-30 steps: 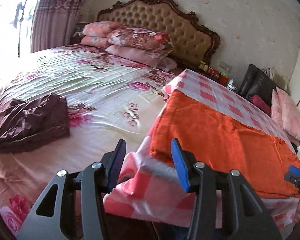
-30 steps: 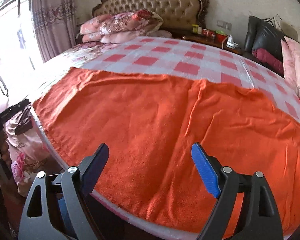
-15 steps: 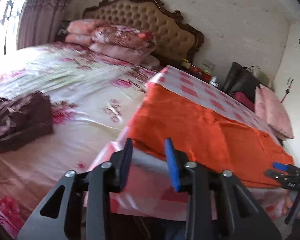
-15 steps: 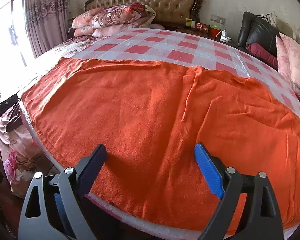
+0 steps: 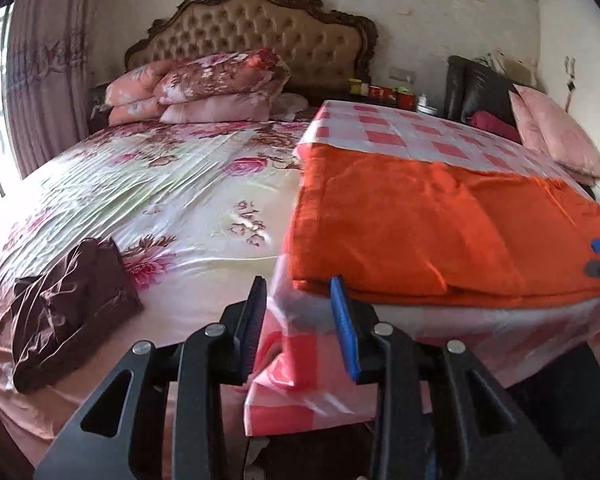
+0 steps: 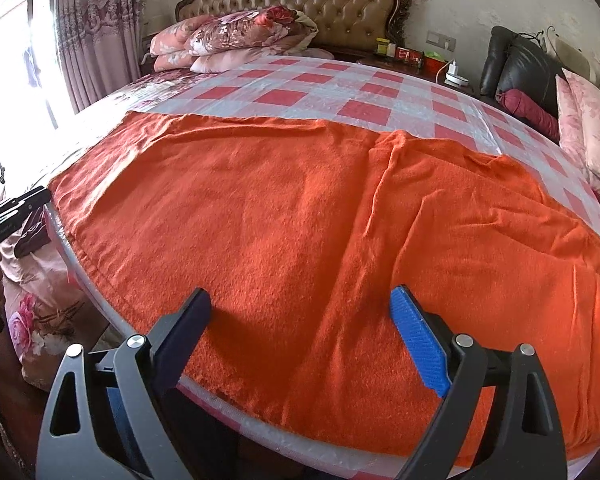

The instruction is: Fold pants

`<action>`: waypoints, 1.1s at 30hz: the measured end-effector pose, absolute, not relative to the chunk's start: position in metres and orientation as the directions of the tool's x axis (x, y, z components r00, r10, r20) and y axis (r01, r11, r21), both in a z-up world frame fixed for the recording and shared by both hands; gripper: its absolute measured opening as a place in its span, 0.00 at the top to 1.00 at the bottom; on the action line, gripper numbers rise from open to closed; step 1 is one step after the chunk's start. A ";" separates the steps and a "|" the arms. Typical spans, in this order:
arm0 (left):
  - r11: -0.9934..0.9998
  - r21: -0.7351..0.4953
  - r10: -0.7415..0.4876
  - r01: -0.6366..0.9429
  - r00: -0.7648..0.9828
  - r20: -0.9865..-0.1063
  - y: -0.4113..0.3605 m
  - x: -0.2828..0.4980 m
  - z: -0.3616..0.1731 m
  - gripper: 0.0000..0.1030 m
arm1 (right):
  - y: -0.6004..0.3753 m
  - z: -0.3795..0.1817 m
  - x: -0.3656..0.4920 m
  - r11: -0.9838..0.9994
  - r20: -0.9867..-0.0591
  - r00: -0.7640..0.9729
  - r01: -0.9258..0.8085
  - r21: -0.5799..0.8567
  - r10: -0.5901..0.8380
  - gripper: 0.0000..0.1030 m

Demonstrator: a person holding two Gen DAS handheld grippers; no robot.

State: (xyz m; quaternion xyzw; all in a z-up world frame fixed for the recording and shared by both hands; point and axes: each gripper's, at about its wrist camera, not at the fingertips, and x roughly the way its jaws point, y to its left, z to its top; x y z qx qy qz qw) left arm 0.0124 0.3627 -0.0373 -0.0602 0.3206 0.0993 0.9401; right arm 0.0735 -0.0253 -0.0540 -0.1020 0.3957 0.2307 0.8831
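Orange pants [image 6: 300, 232] lie spread flat on the checked cloth [image 6: 340, 92] over the table, ready for folding, with the left gripper [image 5: 300, 320] part-open at their near left corner, gripping nothing, and the right gripper [image 6: 300, 332] gaping empty over the near edge.

Both grippers, left [image 5: 300, 320] and right [image 6: 300, 332], have black triangular-cutout arms, silver screws, one blue ribbed pad, one dark pad.
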 end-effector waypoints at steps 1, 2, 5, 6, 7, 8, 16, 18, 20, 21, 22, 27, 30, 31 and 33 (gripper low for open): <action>0.972 -0.098 0.111 -0.212 0.790 -0.603 0.365 0.009 -0.034 0.64 | -0.025 -0.054 0.074 0.873 -0.747 0.579 -0.488 0.003 0.326 0.15; 0.965 -0.179 0.052 -0.191 0.810 -0.584 0.371 0.006 -0.031 0.59 | -0.025 -0.054 0.074 0.873 -0.748 0.579 -0.487 0.003 0.326 0.15; 0.911 -0.356 -0.025 -0.207 0.835 -0.549 0.382 0.004 -0.029 0.42 | -0.024 -0.054 0.075 0.876 -0.752 0.577 -0.483 0.003 0.320 0.14; 0.909 -0.345 -0.002 -0.233 0.827 -0.562 0.382 0.007 -0.030 0.42 | -0.024 -0.054 0.075 0.875 -0.752 0.577 -0.484 0.001 0.320 0.14; 0.907 -0.330 0.026 -0.263 0.816 -0.577 0.383 0.011 -0.032 0.43 | -0.024 -0.054 0.075 0.874 -0.751 0.576 -0.485 0.003 0.322 0.14; 0.903 -0.324 0.039 -0.282 0.804 -0.594 0.384 0.015 -0.034 0.44 | -0.024 -0.054 0.074 0.873 -0.750 0.576 -0.488 0.004 0.325 0.14; 0.911 -0.231 0.121 -0.342 0.756 -0.644 0.379 0.030 -0.031 0.67 | -0.025 -0.054 0.074 0.872 -0.748 0.577 -0.490 0.003 0.327 0.14; 0.919 -0.214 0.118 -0.330 0.751 -0.650 0.376 0.031 -0.031 0.67 | -0.024 -0.054 0.074 0.872 -0.748 0.578 -0.490 0.003 0.327 0.14; 0.924 -0.201 0.117 -0.324 0.743 -0.659 0.373 0.033 -0.033 0.67 | -0.024 -0.054 0.074 0.873 -0.749 0.577 -0.489 0.003 0.326 0.14; 0.930 -0.185 0.121 -0.318 0.739 -0.663 0.371 0.035 -0.034 0.68 | -0.024 -0.054 0.074 0.872 -0.749 0.577 -0.489 0.003 0.326 0.14; 0.934 -0.166 0.131 -0.317 0.734 -0.667 0.369 0.037 -0.035 0.69 | -0.024 -0.054 0.074 0.872 -0.749 0.577 -0.490 0.003 0.327 0.14; 0.937 -0.142 0.139 -0.319 0.714 -0.686 0.368 0.042 -0.035 0.81 | -0.024 -0.052 0.076 0.877 -0.760 0.569 -0.481 0.004 0.315 0.14; 0.931 -0.193 0.104 -0.310 0.731 -0.675 0.373 0.040 -0.033 0.85 | -0.020 -0.046 0.084 0.876 -0.775 0.530 -0.479 0.062 0.344 0.14; 0.930 -0.201 0.100 -0.308 0.738 -0.667 0.374 0.038 -0.031 0.86 | -0.016 -0.041 0.088 0.864 -0.773 0.506 -0.492 0.105 0.382 0.14; 0.932 -0.203 0.102 -0.301 0.754 -0.649 0.373 0.034 -0.025 0.86 | -0.003 -0.031 0.093 0.838 -0.767 0.468 -0.522 0.161 0.439 0.14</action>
